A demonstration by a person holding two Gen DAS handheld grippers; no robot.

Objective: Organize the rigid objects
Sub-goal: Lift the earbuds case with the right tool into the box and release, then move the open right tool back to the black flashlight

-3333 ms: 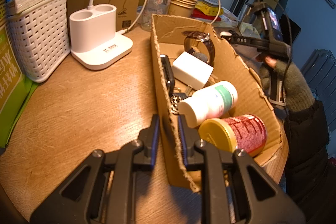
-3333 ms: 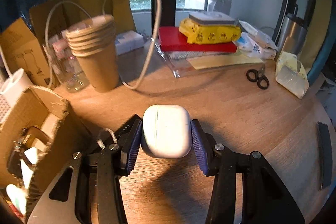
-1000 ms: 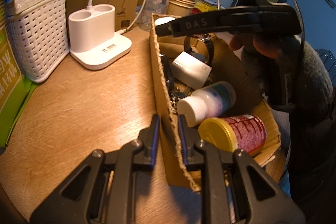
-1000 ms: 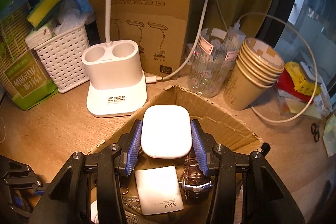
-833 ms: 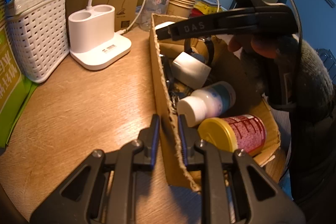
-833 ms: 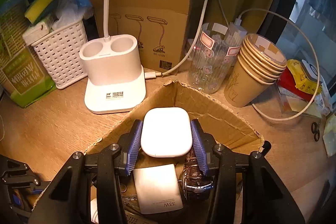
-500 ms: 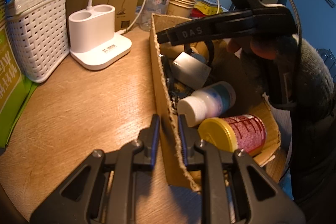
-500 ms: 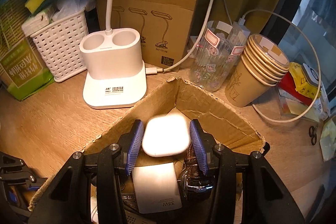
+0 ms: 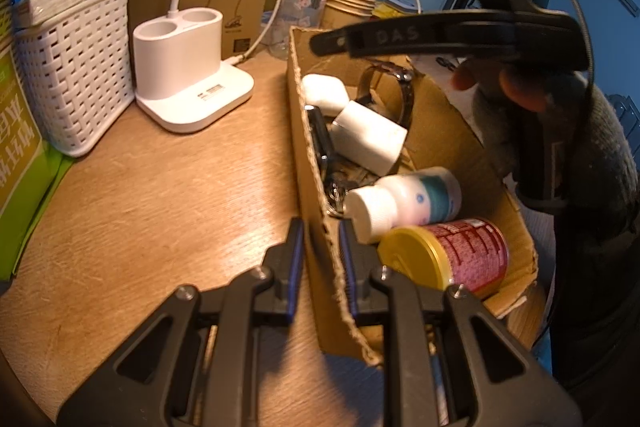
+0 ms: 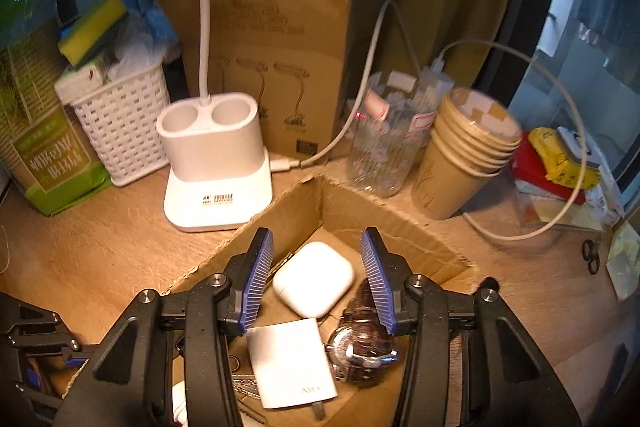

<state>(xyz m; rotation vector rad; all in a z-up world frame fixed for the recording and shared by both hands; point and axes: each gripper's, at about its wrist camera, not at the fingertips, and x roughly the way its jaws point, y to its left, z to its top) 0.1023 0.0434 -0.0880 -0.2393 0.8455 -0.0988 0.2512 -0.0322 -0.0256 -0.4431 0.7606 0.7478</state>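
A white earbud case (image 10: pixel 313 279) lies in the far corner of the cardboard box (image 10: pixel 384 223); it also shows in the left wrist view (image 9: pixel 324 99). My right gripper (image 10: pixel 318 283) is open and empty, held above the case. My left gripper (image 9: pixel 322 263) is shut on the box's near wall (image 9: pixel 320 227). In the box lie a white charger (image 9: pixel 368 143), a wristwatch (image 10: pixel 362 343), a white pill bottle (image 9: pixel 404 201), a red can with a yellow lid (image 9: pixel 448 259) and keys.
A white lamp base (image 10: pixel 216 163) stands left of the box, with a white basket (image 10: pixel 120 131) and a green bag (image 10: pixel 44 155) beyond. A glass jar (image 10: pixel 384 147), stacked paper cups (image 10: pixel 464 155) and a cable sit behind the box. Scissors (image 10: pixel 590 257) lie far right.
My right gripper has opened and dropped the earbud case into the box's far corner, then lifted a little. The left gripper keeps its hold on the box wall.
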